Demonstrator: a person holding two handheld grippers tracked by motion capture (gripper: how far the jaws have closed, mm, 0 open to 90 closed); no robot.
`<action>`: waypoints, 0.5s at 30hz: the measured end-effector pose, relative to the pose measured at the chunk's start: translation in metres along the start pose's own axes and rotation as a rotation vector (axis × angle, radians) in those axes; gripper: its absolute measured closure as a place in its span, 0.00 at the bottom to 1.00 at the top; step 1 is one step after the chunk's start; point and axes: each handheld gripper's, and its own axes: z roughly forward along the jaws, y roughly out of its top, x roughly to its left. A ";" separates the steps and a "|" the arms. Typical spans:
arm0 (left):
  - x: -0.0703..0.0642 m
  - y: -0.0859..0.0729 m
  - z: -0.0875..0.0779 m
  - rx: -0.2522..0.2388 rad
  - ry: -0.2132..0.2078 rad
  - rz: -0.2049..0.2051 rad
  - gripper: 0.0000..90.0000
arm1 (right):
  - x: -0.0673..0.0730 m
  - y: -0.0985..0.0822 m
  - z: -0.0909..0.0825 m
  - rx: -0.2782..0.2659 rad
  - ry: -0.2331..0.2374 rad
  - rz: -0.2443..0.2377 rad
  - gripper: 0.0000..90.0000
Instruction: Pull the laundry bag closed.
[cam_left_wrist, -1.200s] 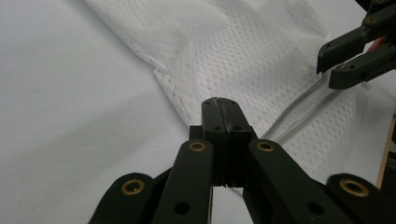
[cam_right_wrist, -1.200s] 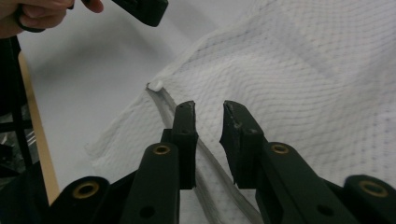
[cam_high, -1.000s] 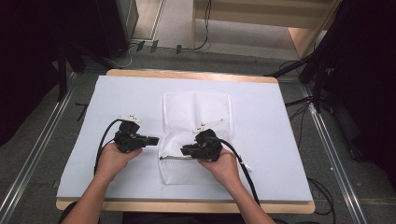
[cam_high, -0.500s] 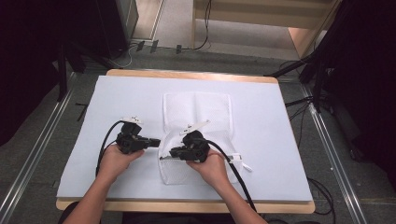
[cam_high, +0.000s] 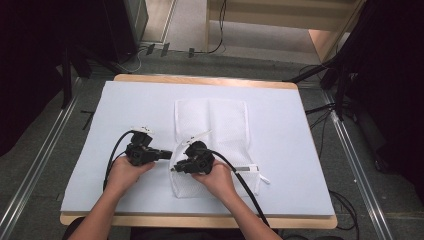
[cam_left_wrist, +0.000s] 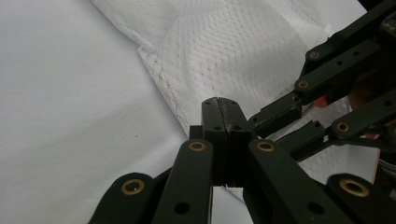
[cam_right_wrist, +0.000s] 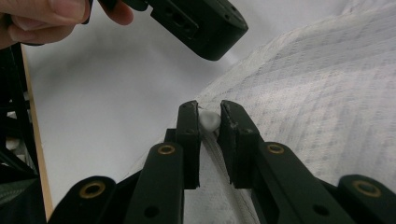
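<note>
A white mesh bag (cam_high: 220, 125) lies flat on the white table cover (cam_high: 300, 150). My left gripper (cam_high: 169, 154) is shut at the bag's left edge, and in the left gripper view the hem (cam_left_wrist: 163, 88) runs in between its closed jaws (cam_left_wrist: 223, 105). My right gripper (cam_high: 174, 169) sits just right of it at the bag's near left corner. Its jaws (cam_right_wrist: 210, 109) have just been opening and stand slightly apart, with the small white zipper pull (cam_right_wrist: 208, 121) between the tips and the zipper line running under them.
The wooden table edge (cam_high: 200, 220) runs along the front. Metal rails (cam_high: 30, 185) flank both sides, and cables (cam_high: 215, 47) lie on the floor behind. A white strap (cam_high: 252, 172) sticks out at the bag's near right corner.
My right gripper has slid left along the bag's near edge to the left corner, close to the left gripper. The left hand has stayed put.
</note>
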 end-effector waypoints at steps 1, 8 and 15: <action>0.000 0.000 0.000 0.000 0.000 0.000 1.00 | 0.000 0.000 0.000 0.000 0.000 0.000 0.88; 0.003 -0.002 0.005 0.021 -0.013 -0.025 1.00 | 0.005 -0.003 0.004 0.005 -0.004 -0.020 0.90; 0.002 -0.004 0.019 0.087 0.008 -0.011 1.00 | 0.011 -0.007 0.002 -0.006 -0.002 -0.029 0.91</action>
